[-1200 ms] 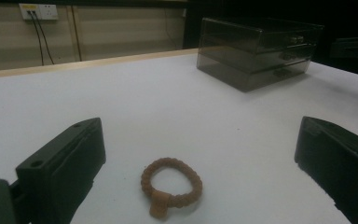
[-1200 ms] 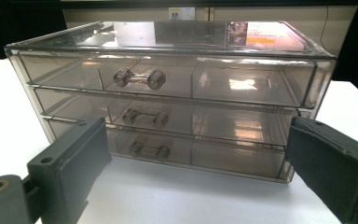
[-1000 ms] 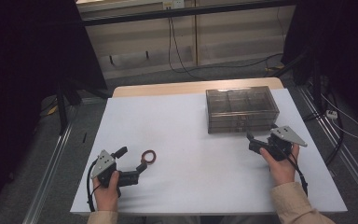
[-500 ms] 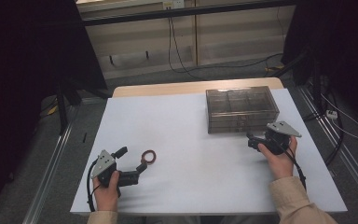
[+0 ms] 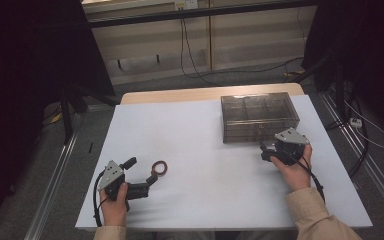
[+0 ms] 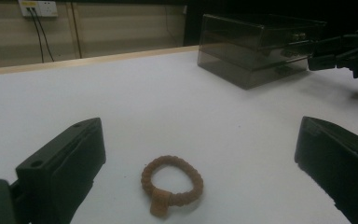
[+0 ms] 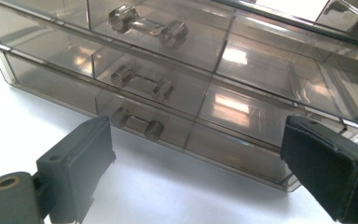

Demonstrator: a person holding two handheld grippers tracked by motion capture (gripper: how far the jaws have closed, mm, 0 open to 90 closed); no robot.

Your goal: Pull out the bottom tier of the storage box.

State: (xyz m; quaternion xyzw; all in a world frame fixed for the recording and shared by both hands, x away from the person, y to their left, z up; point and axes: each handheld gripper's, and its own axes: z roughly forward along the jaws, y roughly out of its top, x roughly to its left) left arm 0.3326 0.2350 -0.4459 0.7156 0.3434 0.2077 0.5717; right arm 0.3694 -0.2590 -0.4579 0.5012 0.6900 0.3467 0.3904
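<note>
Right claw nearer drawer box, handles close-up

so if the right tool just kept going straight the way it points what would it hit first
Most likely the front of the smoky clear drawer box: the right tool is open and aimed at it, with the lowest drawer's handle just ahead, left of centre. Depth is hard to judge, but nothing lies between.

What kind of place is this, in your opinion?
Probably a lab recording station: a bare white-topped table, loose black cables along the wall behind, and a hand-held left tool with a cable.
</note>
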